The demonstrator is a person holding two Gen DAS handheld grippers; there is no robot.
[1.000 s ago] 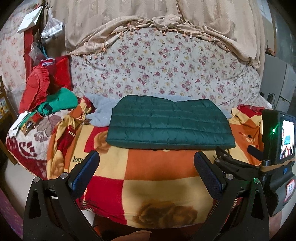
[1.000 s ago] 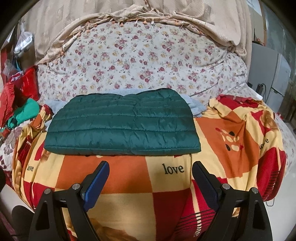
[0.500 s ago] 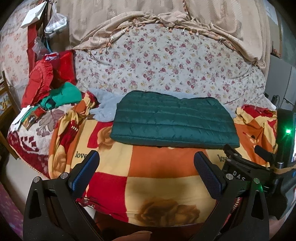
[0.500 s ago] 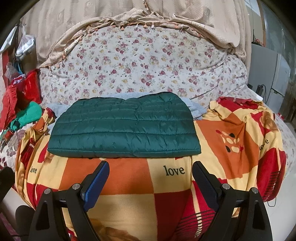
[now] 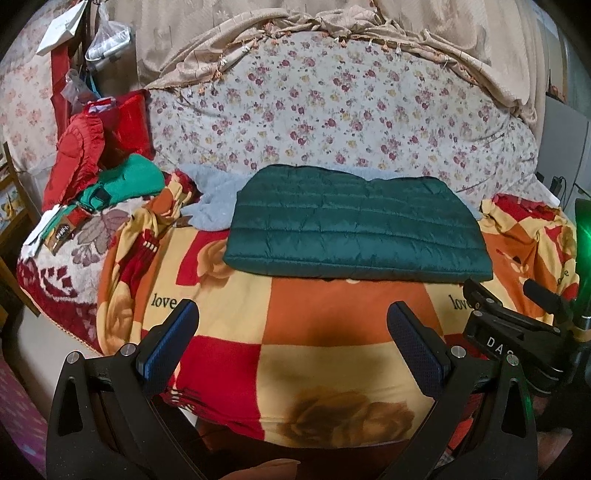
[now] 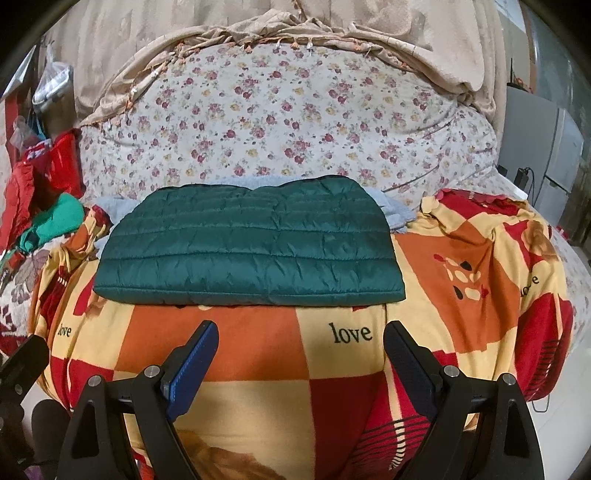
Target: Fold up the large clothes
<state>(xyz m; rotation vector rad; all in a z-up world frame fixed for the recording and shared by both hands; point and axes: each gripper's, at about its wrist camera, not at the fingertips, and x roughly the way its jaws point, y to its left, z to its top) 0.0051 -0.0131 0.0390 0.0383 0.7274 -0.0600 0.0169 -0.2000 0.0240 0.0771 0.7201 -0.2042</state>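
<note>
A dark green quilted jacket [image 5: 354,225] lies folded into a flat rectangle on an orange, red and yellow checked blanket [image 5: 303,325]; it also shows in the right wrist view [image 6: 247,251] on the same blanket [image 6: 258,347]. My left gripper [image 5: 291,314] is open and empty, held back from the jacket's near edge. My right gripper [image 6: 301,332] is open and empty, just short of the jacket's near edge. The right gripper's body [image 5: 517,332] shows at the right of the left wrist view.
A floral quilt [image 5: 332,110] rises behind the jacket, with a beige cloth [image 5: 332,22] draped over it. Red and green clothes [image 5: 96,162] are piled at the left. A light blue fleece [image 5: 207,199] lies under the jacket's far side. A grey cabinet [image 6: 535,155] stands at the right.
Both grippers have drawn back and risen slightly, so the jacket sits a little farther off. The jacket has not moved. Both grippers stay open.
</note>
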